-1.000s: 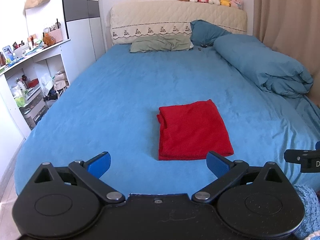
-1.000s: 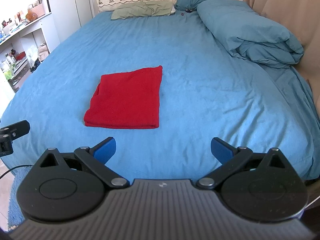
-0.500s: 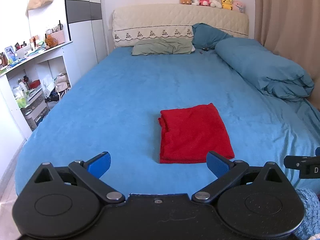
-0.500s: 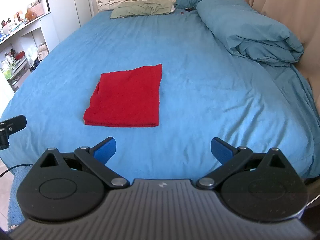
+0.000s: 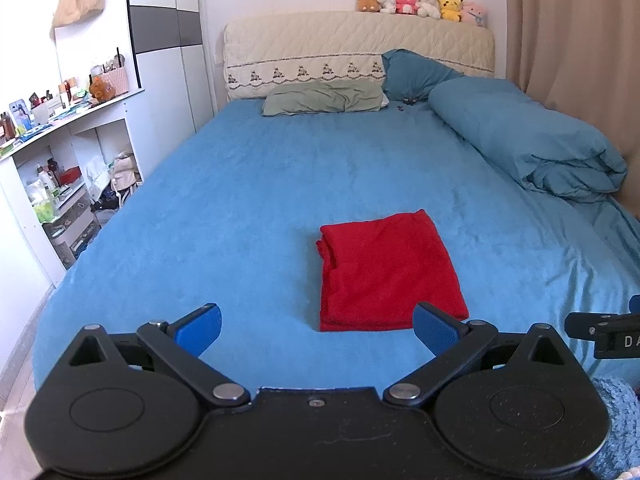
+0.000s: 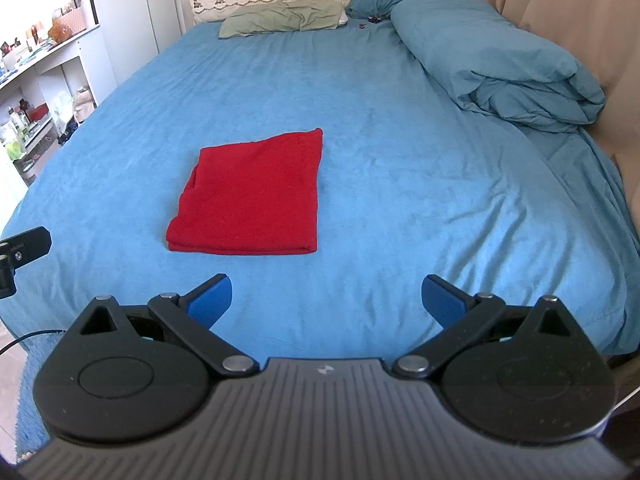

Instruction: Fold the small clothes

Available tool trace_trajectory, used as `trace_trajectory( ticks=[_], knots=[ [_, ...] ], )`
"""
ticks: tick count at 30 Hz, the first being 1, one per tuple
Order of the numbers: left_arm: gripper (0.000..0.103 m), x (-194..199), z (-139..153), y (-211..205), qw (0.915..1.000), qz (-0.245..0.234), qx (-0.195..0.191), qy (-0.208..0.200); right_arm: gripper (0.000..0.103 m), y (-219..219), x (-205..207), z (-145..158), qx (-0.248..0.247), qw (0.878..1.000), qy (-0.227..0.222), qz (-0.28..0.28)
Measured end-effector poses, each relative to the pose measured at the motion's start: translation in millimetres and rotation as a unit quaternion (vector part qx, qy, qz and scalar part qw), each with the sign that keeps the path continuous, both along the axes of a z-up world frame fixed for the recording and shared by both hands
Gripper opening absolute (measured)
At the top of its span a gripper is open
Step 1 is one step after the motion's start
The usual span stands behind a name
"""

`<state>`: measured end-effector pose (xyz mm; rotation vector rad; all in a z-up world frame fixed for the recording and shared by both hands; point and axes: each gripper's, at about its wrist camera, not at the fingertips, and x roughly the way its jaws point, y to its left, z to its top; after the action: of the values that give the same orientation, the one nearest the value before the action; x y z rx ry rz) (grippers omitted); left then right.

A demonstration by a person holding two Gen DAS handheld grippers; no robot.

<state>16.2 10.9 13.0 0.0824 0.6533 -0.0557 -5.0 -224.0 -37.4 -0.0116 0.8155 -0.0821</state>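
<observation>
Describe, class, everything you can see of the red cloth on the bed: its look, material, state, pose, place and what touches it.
The red cloth is plain bright red, soft and slightly fuzzy like knit or fleece. It is folded into a flat, roughly rectangular stack, with layered edges showing along its near and left sides. It lies towards the near end of the blue bed sheet, resting only on that sheet. Neither gripper touches it; both are open and short of it.

Red garment (image 5: 390,270) lies folded into a flat rectangle on the bed

Far on the bed (image 5: 240,208): a green pillow (image 5: 324,98), plush toys (image 5: 420,0) above; blue duvet (image 5: 528,140) right, cluttered shelves (image 5: 60,160) left.
</observation>
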Motion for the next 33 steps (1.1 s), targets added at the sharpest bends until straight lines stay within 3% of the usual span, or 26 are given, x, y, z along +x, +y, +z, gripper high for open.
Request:
trace_trajectory(
  ticks=[33],
  knots=[
    [0.103,-3.5,2.2,-4.1,0.9995,-0.019,0.008,-0.024,0.103,9.7,-3.6,2.2,0.002,1.0,-0.007,-0.006]
  ],
)
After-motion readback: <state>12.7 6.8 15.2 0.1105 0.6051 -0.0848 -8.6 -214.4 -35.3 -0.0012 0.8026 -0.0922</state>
